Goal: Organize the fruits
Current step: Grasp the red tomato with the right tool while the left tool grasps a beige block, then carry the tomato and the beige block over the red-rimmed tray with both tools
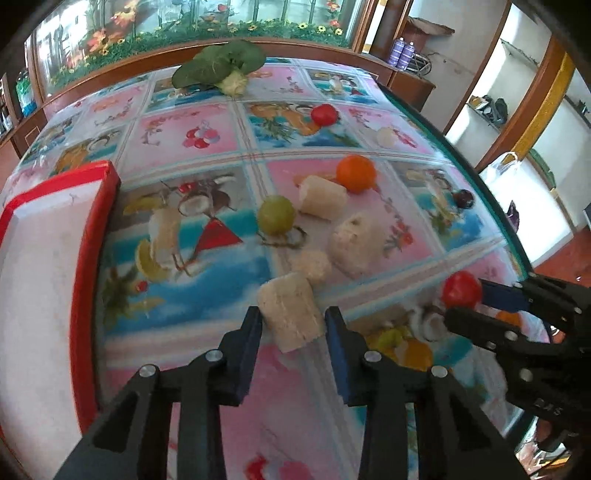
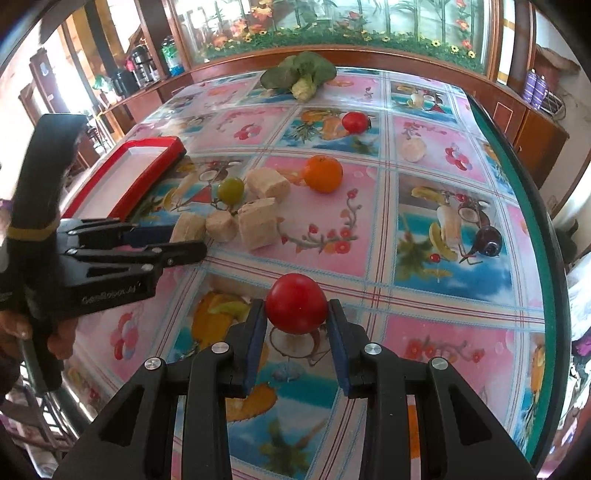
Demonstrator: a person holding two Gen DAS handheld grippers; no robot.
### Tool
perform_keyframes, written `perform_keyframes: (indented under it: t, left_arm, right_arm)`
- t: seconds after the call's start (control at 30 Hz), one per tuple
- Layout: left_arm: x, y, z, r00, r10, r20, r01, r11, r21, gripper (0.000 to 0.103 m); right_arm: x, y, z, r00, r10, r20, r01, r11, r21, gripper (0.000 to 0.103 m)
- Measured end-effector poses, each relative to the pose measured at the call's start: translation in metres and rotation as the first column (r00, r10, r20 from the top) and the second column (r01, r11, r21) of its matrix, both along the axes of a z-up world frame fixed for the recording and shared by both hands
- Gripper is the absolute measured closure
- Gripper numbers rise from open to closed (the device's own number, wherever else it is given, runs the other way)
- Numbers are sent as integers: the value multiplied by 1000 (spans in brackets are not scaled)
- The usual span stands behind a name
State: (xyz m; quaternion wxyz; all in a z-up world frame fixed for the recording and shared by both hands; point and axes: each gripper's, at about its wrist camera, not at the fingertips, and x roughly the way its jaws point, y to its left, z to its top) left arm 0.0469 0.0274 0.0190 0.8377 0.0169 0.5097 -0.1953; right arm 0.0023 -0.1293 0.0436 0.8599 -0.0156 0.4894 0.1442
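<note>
Tomato (image 2: 296,308) clenched in right claw (image 2: 296,321); left claw (image 1: 293,320) grips pale chunk (image 1: 290,314) near red tray (image 1: 55,280).

- We see a home's living or dining room: a desk (image 2: 424,177) under a fruit-print plastic cloth.
- A wooden cabinet (image 2: 332,22) with flower-painted glass stands behind it.
- Thermos flasks (image 2: 142,66) and a water bottle (image 2: 170,55) sit on a side ledge.

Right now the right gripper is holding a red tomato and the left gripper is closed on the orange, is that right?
Not quite. The right gripper does hold the red tomato, but the left gripper is closed on a pale cut chunk, not the orange, which sits free on the table further back. The left wrist view shows it.
</note>
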Motion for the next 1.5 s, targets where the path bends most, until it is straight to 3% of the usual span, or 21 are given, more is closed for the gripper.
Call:
perform_keyframes:
  t: [0.47,0.83,1.07,1.5]
  left_arm:
    - [-52,2,18,992,115,46,-114,993,-34,65]
    - [-62,48,38,973,216,78,-210,975,-68,65]
    - [-66,94,48,944,316,91,-309,947,-85,65]
    - [-70,191,37,857,508,80,-506,861,-49,65]
  right_arm:
    - [-24,1,0,1000,-9,-13,9,1000,-16,71]
    - [-21,51,14,997,82,13,-82,997,-11,71]
    - [-17,93,25,986,166,30,-166,986,0,71]
    - [-5,191,30,937,347,34,-348,937,35,71]
